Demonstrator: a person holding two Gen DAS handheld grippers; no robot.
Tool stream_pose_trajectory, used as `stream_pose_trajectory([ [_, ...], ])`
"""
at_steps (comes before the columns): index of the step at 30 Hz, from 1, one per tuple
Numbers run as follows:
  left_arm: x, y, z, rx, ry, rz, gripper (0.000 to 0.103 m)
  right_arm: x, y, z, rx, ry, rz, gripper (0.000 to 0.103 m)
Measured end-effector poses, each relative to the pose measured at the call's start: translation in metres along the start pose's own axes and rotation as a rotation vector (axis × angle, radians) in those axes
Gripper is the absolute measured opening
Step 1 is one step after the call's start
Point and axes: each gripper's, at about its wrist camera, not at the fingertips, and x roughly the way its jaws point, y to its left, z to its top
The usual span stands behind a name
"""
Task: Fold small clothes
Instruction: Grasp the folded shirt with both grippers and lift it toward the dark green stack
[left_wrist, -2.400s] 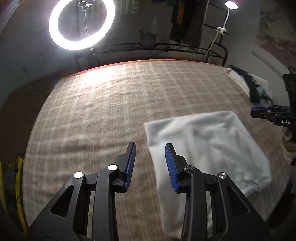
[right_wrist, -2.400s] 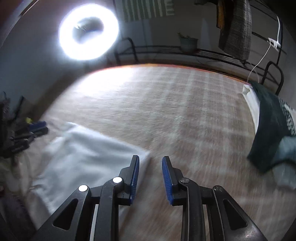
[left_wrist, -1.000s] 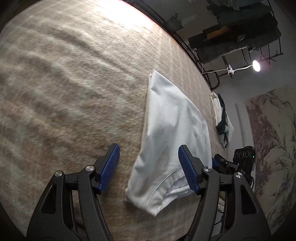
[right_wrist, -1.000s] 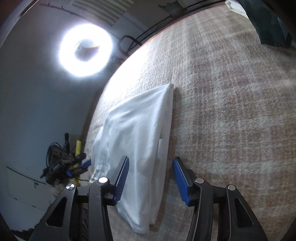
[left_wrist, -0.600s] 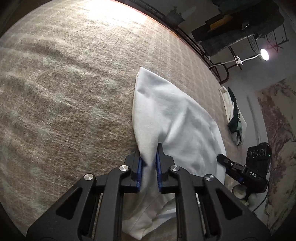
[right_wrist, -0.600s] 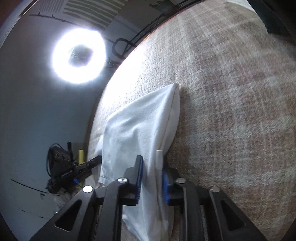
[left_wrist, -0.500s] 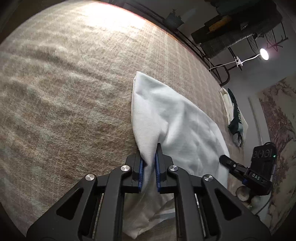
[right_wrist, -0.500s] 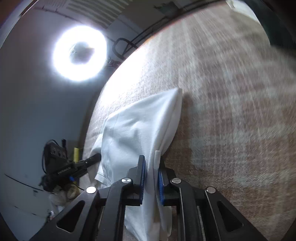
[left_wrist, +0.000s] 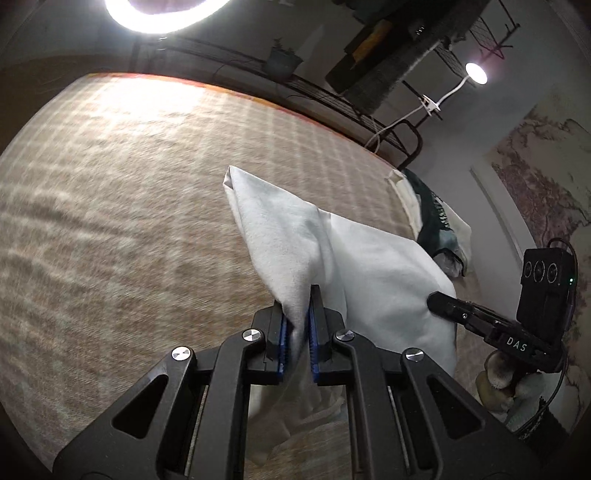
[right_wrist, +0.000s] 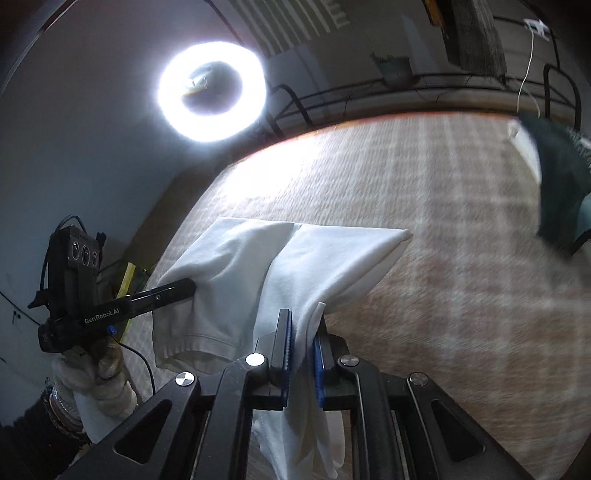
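A white garment (left_wrist: 373, 266) lies partly lifted on the beige checked cover (left_wrist: 129, 192). My left gripper (left_wrist: 295, 328) is shut on its near left edge and holds it raised. My right gripper (right_wrist: 302, 338) is shut on its near right edge (right_wrist: 314, 273), also raised. The far edge of the garment still rests on the cover. Each gripper shows in the other's view: the right gripper (left_wrist: 443, 303) at the right, the left gripper (right_wrist: 186, 286) at the left. A hem (right_wrist: 192, 347) hangs below between them.
A dark green and white pile of clothes (left_wrist: 436, 218) lies at the right edge of the cover, also in the right wrist view (right_wrist: 561, 177). A ring light (right_wrist: 212, 90) and a metal rail (right_wrist: 388, 88) stand behind the far edge.
Both grippers were open over the flat garment, then shut on its near edge. Since half a second ago they have lifted that edge higher and the garment hangs between them.
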Motion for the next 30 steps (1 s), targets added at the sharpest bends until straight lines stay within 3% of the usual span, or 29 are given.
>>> stream_pose_trajectory([
  [10, 0.051, -0.093, 0.032, 0.112, 0.005, -0.098, 0.007, -0.072, -0.056, 0.028, -0.024, -0.087, -0.126, 0.008],
  [21, 0.131, -0.229, 0.082, 0.262, -0.051, -0.168, 0.007, -0.156, -0.132, 0.080, -0.064, -0.198, -0.358, 0.008],
  [30, 0.206, -0.311, 0.114, 0.324, -0.055, -0.128, 0.007, -0.186, -0.196, 0.133, -0.069, -0.244, -0.548, 0.007],
])
